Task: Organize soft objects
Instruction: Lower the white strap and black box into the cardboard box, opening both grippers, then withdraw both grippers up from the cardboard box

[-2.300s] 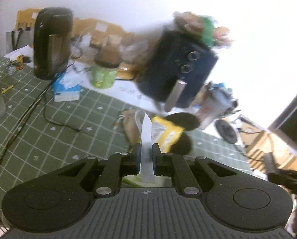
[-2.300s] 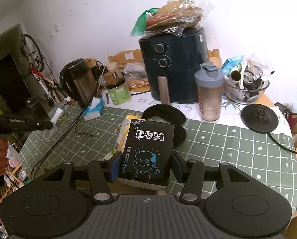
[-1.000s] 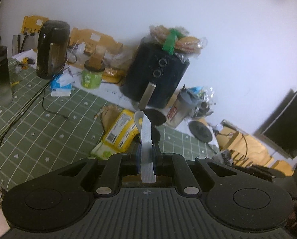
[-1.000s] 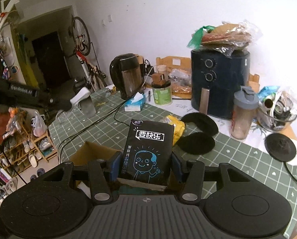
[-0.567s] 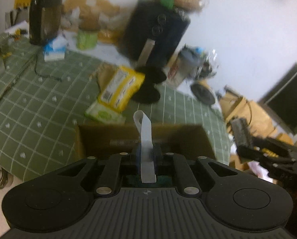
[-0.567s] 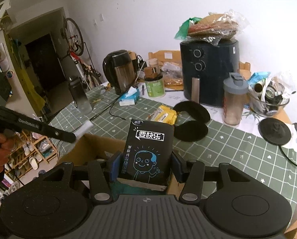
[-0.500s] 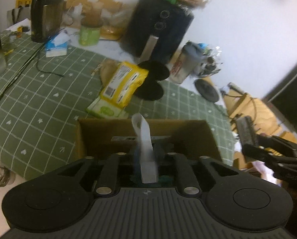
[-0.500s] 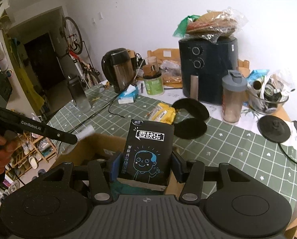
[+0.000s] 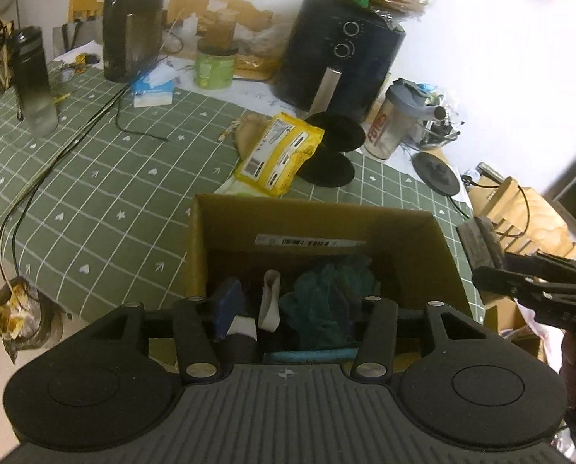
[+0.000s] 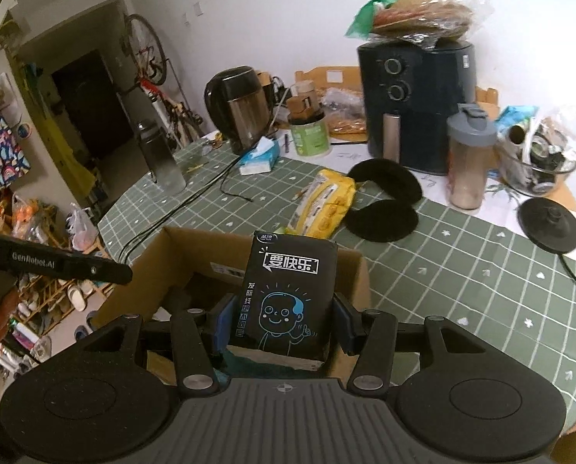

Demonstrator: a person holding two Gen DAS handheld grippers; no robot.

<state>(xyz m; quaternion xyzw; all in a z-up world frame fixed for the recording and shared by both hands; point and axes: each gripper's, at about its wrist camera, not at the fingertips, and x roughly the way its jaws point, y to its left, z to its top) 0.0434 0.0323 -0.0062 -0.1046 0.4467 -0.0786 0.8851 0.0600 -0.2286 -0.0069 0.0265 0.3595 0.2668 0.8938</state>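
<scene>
An open cardboard box (image 9: 318,224) stands at the table's near edge; it also shows in the right wrist view (image 10: 164,255). My left gripper (image 9: 288,309) is open above the box. A white strip (image 9: 269,301) and teal cloth (image 9: 326,297) lie inside below it. My right gripper (image 10: 284,321) is shut on a black tissue pack (image 10: 288,294) with a cartoon face, held upright over the box. A yellow soft pack (image 9: 280,154) and black ear muffs (image 9: 330,154) lie on the green checked tablecloth (image 9: 94,178) beyond the box.
A black air fryer (image 10: 415,108), a shaker bottle (image 10: 469,162), a kettle (image 10: 241,108), a green tub (image 10: 311,135), a tissue box (image 10: 260,158), a water bottle (image 10: 160,158) and black cables (image 9: 75,116) crowd the far table. A kettle base (image 10: 551,224) sits at the right.
My left gripper has opened and the white strip it held now lies in the box. Both grippers came back from the table to over the box. The right gripper still holds the tissue pack.
</scene>
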